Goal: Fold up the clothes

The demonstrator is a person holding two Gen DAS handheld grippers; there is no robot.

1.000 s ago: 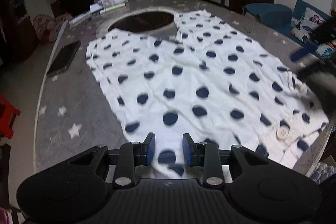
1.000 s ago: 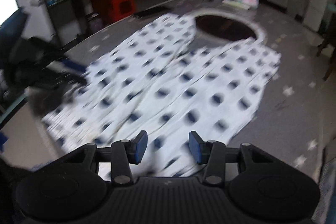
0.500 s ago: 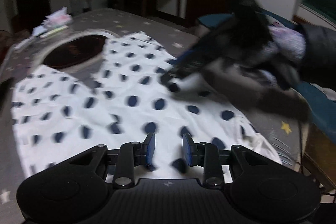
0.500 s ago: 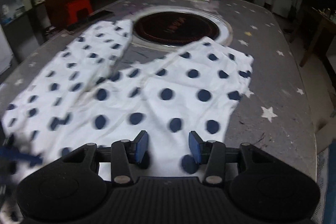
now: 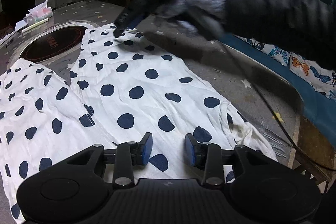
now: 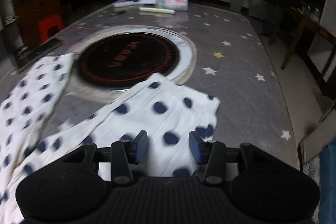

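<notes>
We see the spotted cloth (image 5: 134, 98) lying flat on the grey table (image 6: 241, 77) (stars on it). Our left gripper (image 5: 168, 149) and right gripper (image 6: 168, 147) are both open, holding nothing.

Black ribbed claw (image 5: 169, 149) bodies carry blue pads (image 5: 148, 148); the sleeve (image 5: 277, 14) is black.

**Surfaces and finishes**

Garment (image 5: 134, 85): thin white woven cloth with navy dots, matt, finely creased. Table (image 6: 241, 85): grey star-print covering, faint sheen. Inset hob (image 6: 128, 60): glossy dark glass, bright metal ring. Left gripper (image 5: 168, 149): matt black plastic, blue pads.
</notes>
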